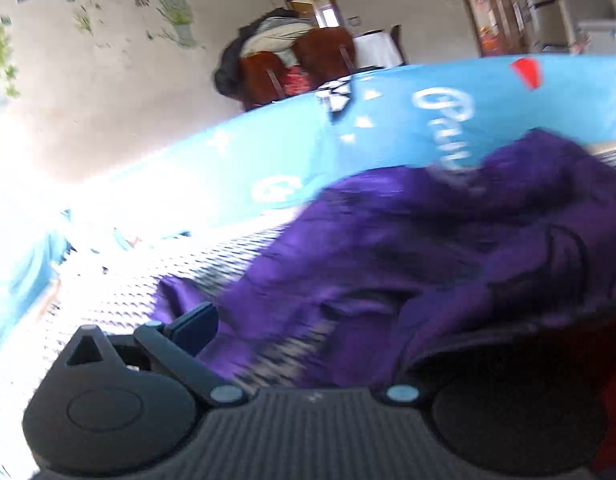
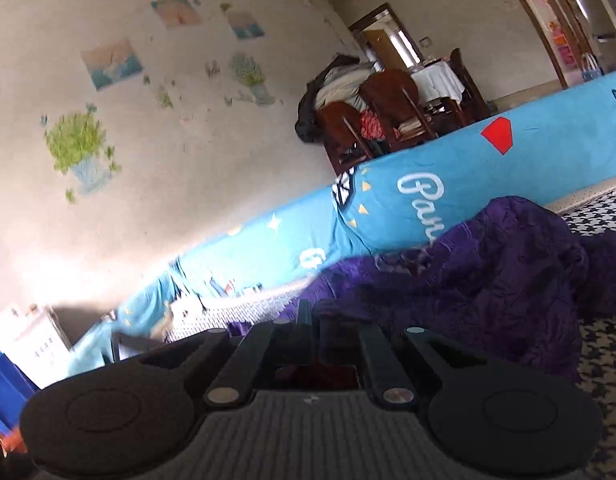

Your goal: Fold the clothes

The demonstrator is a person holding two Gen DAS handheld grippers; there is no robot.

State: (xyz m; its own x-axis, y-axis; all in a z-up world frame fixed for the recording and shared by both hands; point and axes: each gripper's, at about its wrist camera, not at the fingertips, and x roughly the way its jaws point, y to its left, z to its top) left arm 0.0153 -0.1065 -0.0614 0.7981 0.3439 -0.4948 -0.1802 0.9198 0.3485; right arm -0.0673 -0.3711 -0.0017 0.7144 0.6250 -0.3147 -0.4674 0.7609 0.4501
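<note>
A crumpled purple garment (image 1: 428, 248) lies heaped on a black-and-white houndstooth cover (image 1: 119, 296). In the left wrist view it spreads over the right half of the picture. My left gripper (image 1: 308, 320) stands open. Its left finger (image 1: 193, 326) is spread wide at the cloth's left edge, and the right finger is hidden under purple folds. In the right wrist view the same garment (image 2: 488, 280) bunches just ahead. My right gripper (image 2: 310, 316) is shut, fingertips pressed together, with purple cloth showing on both sides of the tips, so it pinches an edge of the garment.
A long blue printed cushion (image 2: 448, 184) with white lettering borders the far side of the cover. Behind it stand brown wooden chairs (image 2: 388, 112) piled with clothes, a white-clothed table and a doorway. A white box (image 2: 31, 340) sits at the far left. Something red (image 1: 612, 400) shows at my left gripper's lower right.
</note>
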